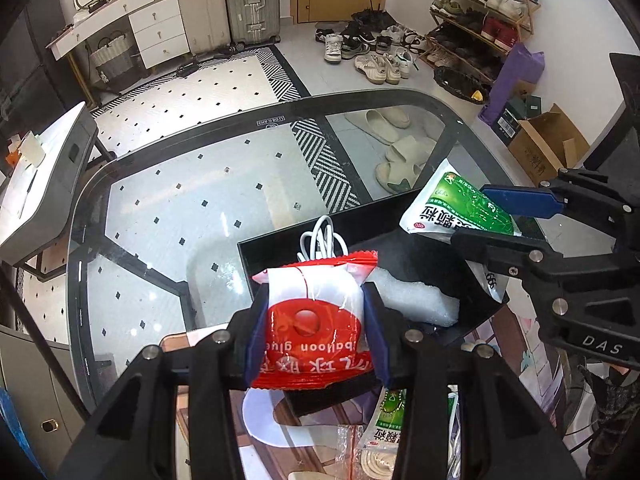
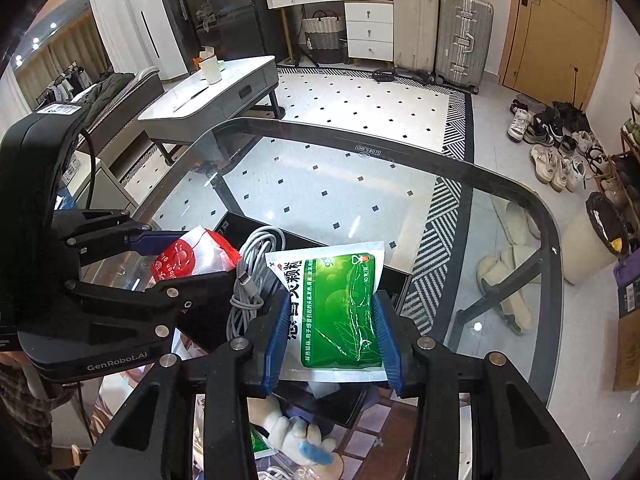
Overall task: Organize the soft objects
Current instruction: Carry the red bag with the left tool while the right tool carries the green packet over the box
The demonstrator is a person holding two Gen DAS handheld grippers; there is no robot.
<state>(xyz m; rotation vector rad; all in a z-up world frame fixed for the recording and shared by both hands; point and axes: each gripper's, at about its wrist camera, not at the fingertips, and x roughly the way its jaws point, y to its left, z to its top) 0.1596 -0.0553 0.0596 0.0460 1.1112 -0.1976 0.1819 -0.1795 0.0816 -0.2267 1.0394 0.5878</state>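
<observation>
Left gripper (image 1: pixel 316 332): blue pads pinched on either side of a red-and-white balloon glue packet (image 1: pixel 314 320), held above the near end of the black tray (image 1: pixel 472 336).

Right gripper (image 2: pixel 332 340): blue pads clamped on a green-and-white sachet (image 2: pixel 340 312), held over the tray's right side, just beside the other gripper.

Black tray: sits on the glass table (image 1: pixel 180 184); holds a coiled white cable (image 1: pixel 320 240) and a white foam piece (image 1: pixel 416 300).

Under the glass, near edge: another green sachet (image 1: pixel 390 412), a plush toy (image 2: pixel 296 432), clear wrapping.

Floor beyond: pale slippers (image 1: pixel 396 148), black-and-white patterned rug (image 1: pixel 208 80).

Far wall: two suitcases (image 1: pixel 228 4), white drawer unit (image 1: pixel 160 32), shoe rack (image 1: pixel 480 12), loose shoes (image 1: pixel 372 52).
</observation>
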